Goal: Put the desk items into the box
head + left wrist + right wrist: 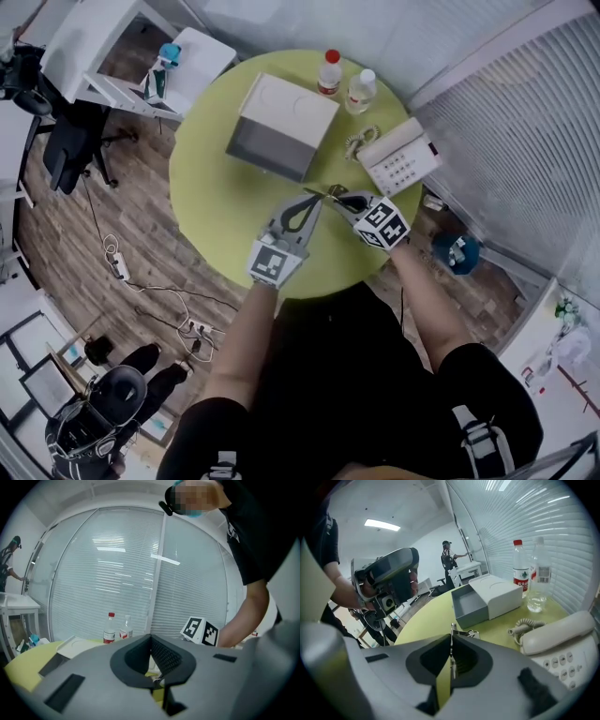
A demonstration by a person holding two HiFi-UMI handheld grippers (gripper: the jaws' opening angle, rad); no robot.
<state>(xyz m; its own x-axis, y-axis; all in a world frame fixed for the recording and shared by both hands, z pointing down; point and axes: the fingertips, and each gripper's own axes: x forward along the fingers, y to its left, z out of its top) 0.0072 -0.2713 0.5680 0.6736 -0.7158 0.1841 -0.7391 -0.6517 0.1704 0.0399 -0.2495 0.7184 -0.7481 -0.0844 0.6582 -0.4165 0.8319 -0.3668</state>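
A small metal clip [330,192] hangs just above the round yellow-green table [216,206], with both grippers meeting on it. My right gripper [343,199] is shut on the clip [461,633], whose wire loops stick out past the closed tips [451,639]. My left gripper [317,197] comes in from the left with its jaws together at the tip [151,639]; a bit of metal [157,681] shows through the gap behind them. The box [281,122], white with a grey drawer pulled open [468,604], stands a little beyond the grippers.
Two water bottles [329,72] [361,91] stand at the table's far edge. A white telephone [398,155] with a coiled cord [525,625] lies to the right. A person stands by a white desk far back [449,557]. Cables lie on the wooden floor [159,295].
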